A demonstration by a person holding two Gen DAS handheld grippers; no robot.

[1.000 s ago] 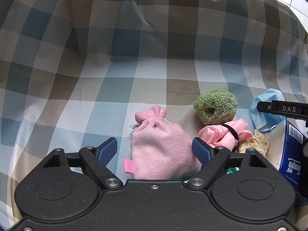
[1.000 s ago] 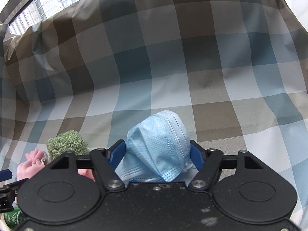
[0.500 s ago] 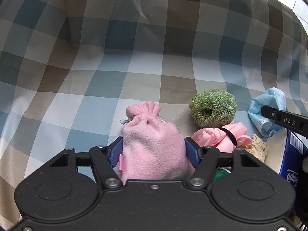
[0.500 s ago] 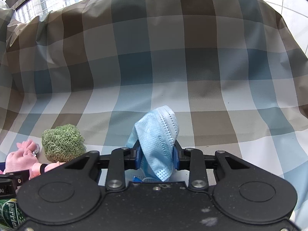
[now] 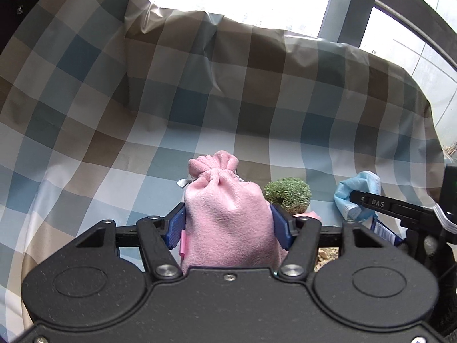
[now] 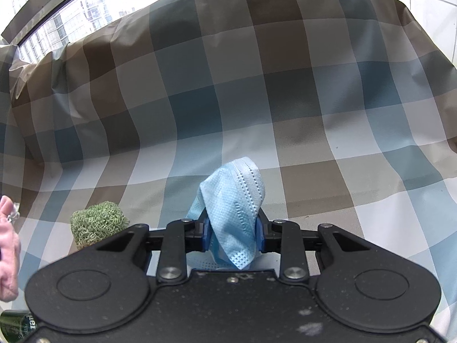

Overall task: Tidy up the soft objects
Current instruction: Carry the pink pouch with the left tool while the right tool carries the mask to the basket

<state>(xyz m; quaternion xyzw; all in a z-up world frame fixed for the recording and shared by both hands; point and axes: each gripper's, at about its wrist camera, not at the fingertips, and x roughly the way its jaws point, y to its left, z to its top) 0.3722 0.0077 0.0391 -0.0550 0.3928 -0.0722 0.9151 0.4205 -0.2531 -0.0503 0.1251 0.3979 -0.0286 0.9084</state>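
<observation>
A pink fleece drawstring pouch (image 5: 225,200) sits between the blue pads of my left gripper (image 5: 228,218). The jaws are still closing, the pads press into its sides, and it is lifted off the checked cloth (image 5: 114,148). My right gripper (image 6: 232,231) is shut on a crumpled blue face mask (image 6: 234,200), which sticks up between the pads. The left wrist view has that mask (image 5: 354,194) at its right. A green knitted scrubby (image 6: 97,223) lies on the cloth between the two grippers. The pouch (image 6: 8,257) shows at the left edge of the right wrist view.
The checked cloth (image 6: 314,114) rises into a fold at the back, below a window. A blue tissue pack (image 5: 384,228) and a bit of pink fabric (image 5: 308,215) lie by the scrubby. A green bottle (image 6: 17,325) shows at the lower left.
My left gripper closed on the pink pouch and rose with it. My right gripper shut on the blue mask, squeezing it narrow, and stayed nearly in place.
</observation>
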